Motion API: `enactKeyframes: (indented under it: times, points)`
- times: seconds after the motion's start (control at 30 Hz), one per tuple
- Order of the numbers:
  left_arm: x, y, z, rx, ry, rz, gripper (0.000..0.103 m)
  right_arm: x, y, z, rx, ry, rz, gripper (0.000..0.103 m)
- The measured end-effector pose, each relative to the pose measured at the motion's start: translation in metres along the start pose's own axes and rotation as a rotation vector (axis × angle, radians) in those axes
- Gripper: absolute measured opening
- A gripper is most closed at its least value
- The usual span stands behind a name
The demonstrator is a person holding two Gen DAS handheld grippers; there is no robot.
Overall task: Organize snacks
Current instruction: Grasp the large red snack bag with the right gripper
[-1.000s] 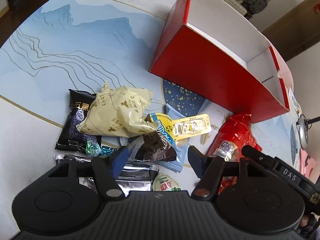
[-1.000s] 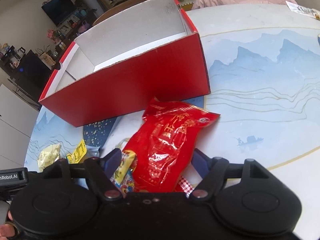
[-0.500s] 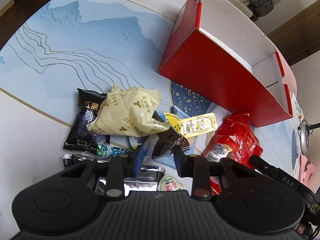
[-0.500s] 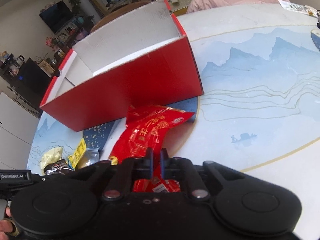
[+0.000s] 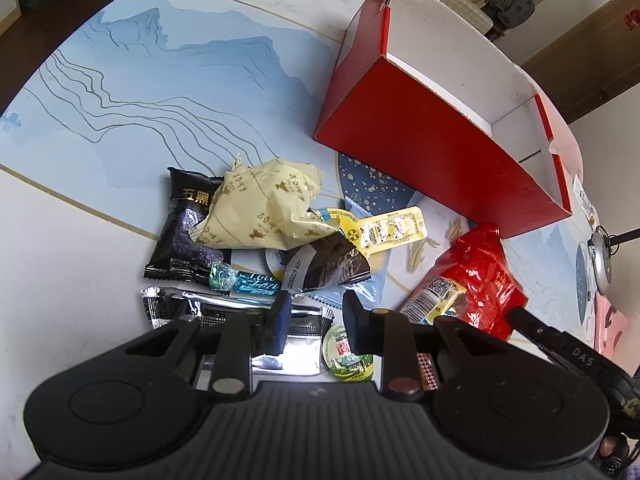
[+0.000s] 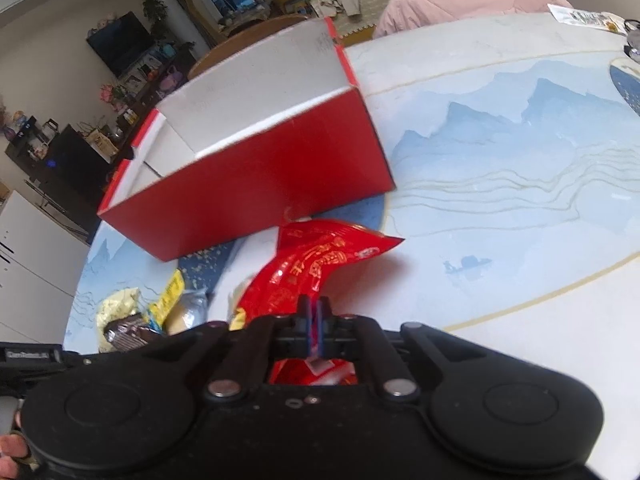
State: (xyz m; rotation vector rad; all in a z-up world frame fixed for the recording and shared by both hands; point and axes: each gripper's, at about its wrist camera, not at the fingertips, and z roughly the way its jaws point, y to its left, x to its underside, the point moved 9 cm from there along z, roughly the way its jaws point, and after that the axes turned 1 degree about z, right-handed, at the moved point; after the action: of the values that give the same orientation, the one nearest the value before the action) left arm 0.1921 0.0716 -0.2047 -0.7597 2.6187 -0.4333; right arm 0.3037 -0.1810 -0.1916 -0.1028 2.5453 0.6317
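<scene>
On the left of the pile sits a matte black pouch [image 5: 188, 228] printed with two gold Chinese characters, its lower edge crimped. Overlapping it is a crinkled cream wrapper [image 5: 266, 210] patterned with small gold figures, puffed and creased. Below lie a teal foil candy [image 5: 244, 281] reading "Love" and a flat silver foil packet [image 5: 224, 308]. The left gripper [image 5: 313, 312] stands with its jaws narrowed onto the lower edge of a glossy dark brown wedge-shaped packet [image 5: 330, 266]; whether the pads truly press it cannot be told. A flat yellow tab-shaped sachet [image 5: 386, 232] bears small unreadable print; a round green-lidded cup [image 5: 348, 354] lies below. Rightward, the shiny red snack bag [image 6: 316, 268], gold lettering and barcode showing, is pinched by the right gripper [image 6: 314, 316], lifted near the red cardboard box [image 5: 420, 148] with its plain white interior.
</scene>
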Motion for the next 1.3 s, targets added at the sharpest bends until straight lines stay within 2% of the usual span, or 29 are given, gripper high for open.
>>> enactKeyframes:
  times: [0.03, 0.1, 0.13, 0.17, 0.2, 0.23, 0.3, 0.37, 0.4, 0.57, 0.9, 1.13, 1.3]
  points:
    - [0.000, 0.000, -0.001, -0.002, -0.003, 0.002, 0.027, 0.001, -0.003, 0.001, 0.000, 0.008, 0.015, 0.009]
    - [-0.001, -0.003, -0.004, 0.001, -0.013, 0.012, 0.028, 0.003, -0.007, 0.001, -0.003, 0.016, 0.041, 0.021]
    - [-0.002, -0.005, -0.005, 0.008, -0.017, 0.015, 0.030, 0.004, -0.008, 0.001, -0.010, 0.018, 0.053, 0.022]
    - [-0.002, -0.007, -0.006, 0.013, -0.022, 0.019, 0.039, 0.005, -0.009, 0.001, -0.020, 0.024, 0.062, 0.023]
    - [-0.002, -0.008, -0.008, 0.016, -0.028, 0.024, 0.052, 0.005, -0.009, 0.001, -0.029, 0.032, 0.069, 0.027]
    - [-0.003, -0.010, -0.009, 0.018, -0.038, 0.029, 0.057, 0.006, -0.010, 0.001, -0.031, 0.035, 0.075, 0.032]
    - [-0.004, -0.013, -0.011, 0.028, -0.050, 0.034, 0.060, 0.007, -0.012, 0.000, -0.039, 0.035, 0.093, 0.060]
    - [-0.005, -0.015, -0.010, 0.035, -0.041, 0.025, 0.065, 0.005, -0.012, -0.002, -0.054, 0.016, 0.112, 0.082]
    - [-0.007, -0.015, -0.009, 0.034, -0.043, 0.014, 0.069, 0.004, -0.012, -0.002, -0.060, 0.008, 0.119, 0.083]
    - [-0.013, -0.016, -0.003, 0.052, -0.049, -0.059, 0.073, -0.004, -0.008, 0.009, -0.086, 0.022, 0.158, 0.082]
    - [-0.021, -0.006, 0.009, -0.046, -0.044, -0.157, 0.073, -0.008, -0.002, 0.027, -0.066, 0.039, 0.131, 0.078]
    - [-0.029, -0.008, 0.016, -0.087, -0.043, -0.170, 0.073, -0.013, -0.002, 0.033, -0.050, 0.043, 0.125, 0.074]
    - [-0.033, -0.012, 0.022, -0.088, -0.035, -0.171, 0.073, -0.014, -0.001, 0.036, -0.047, 0.045, 0.114, 0.070]
